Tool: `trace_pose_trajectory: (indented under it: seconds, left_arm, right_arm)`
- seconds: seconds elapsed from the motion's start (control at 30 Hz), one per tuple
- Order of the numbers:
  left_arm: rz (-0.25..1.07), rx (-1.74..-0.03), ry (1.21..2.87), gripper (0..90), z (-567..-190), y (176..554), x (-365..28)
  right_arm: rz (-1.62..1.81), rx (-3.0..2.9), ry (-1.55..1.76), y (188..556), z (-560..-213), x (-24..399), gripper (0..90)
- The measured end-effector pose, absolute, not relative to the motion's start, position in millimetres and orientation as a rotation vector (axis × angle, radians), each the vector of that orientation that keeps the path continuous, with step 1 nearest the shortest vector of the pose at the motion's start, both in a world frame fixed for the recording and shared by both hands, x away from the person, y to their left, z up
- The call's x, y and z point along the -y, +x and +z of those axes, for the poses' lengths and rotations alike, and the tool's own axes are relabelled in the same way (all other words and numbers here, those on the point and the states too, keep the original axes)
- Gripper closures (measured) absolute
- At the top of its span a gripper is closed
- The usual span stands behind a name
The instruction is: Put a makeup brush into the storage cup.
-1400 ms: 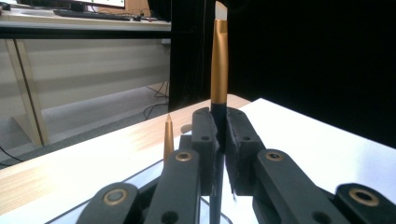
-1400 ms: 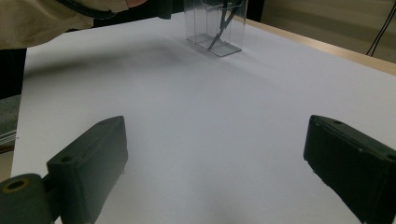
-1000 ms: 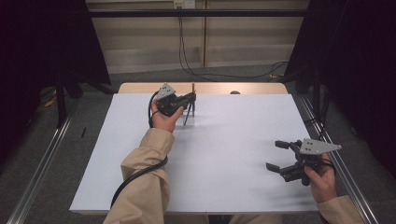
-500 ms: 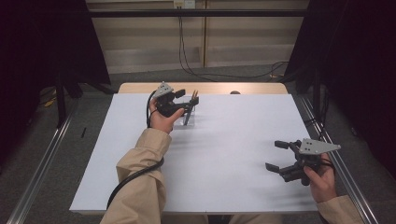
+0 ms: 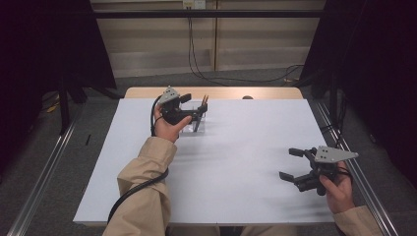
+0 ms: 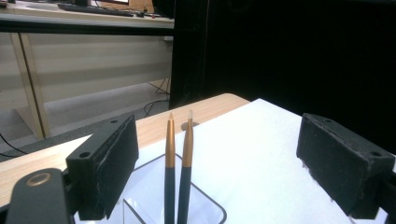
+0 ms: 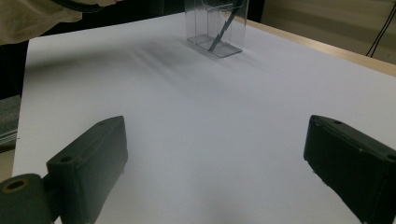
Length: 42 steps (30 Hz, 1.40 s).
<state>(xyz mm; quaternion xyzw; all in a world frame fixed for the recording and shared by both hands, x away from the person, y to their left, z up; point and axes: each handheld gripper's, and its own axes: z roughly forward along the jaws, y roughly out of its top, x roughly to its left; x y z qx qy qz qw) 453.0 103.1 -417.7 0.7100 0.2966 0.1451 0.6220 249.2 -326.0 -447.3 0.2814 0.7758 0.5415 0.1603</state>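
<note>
L gripper [image 6: 219,172]: jaws just opened wide, nothing pinched; 2 pens stood between them, untouched.
Pens [image 6: 177,163]: upright in clear holder [image 7: 217,28], far-left of table [image 5: 236,162], long axis near vertical, tips up.
R gripper [image 5: 297,167]: held wide, empty, well apart.
Nearer: L, by far.

This looks like a lab or test room, not a home. A table [image 5: 147,196] with a plain white top stands between metal rails [image 5: 44,167] on a grey carpet floor [image 5: 98,132]. Black curtains [image 5: 373,59] hang at both sides. Cables [image 5: 206,54] run down the pale wall panels [image 5: 147,44] at the back. A desk with a keyboard [image 6: 93,8] stands farther back.
</note>
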Motion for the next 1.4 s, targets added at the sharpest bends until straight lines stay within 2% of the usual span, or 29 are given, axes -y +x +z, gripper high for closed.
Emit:
trace_pose_trajectory:
  seconds: [1.07, 1.4]
  left_arm:
    - [0.285, -0.616, 1.611, 2.8, -416.5, 428.8, -118.4]
    - [0.268, -0.591, 1.617, 2.5, -415.1, 415.2, -123.7]
  right_arm:
    - [1.546, -2.214, 0.799, 248.3, -446.4, 322.4, 5.8]
    - [1.546, -2.216, 0.795, 248.1, -446.7, 322.5, 5.8]
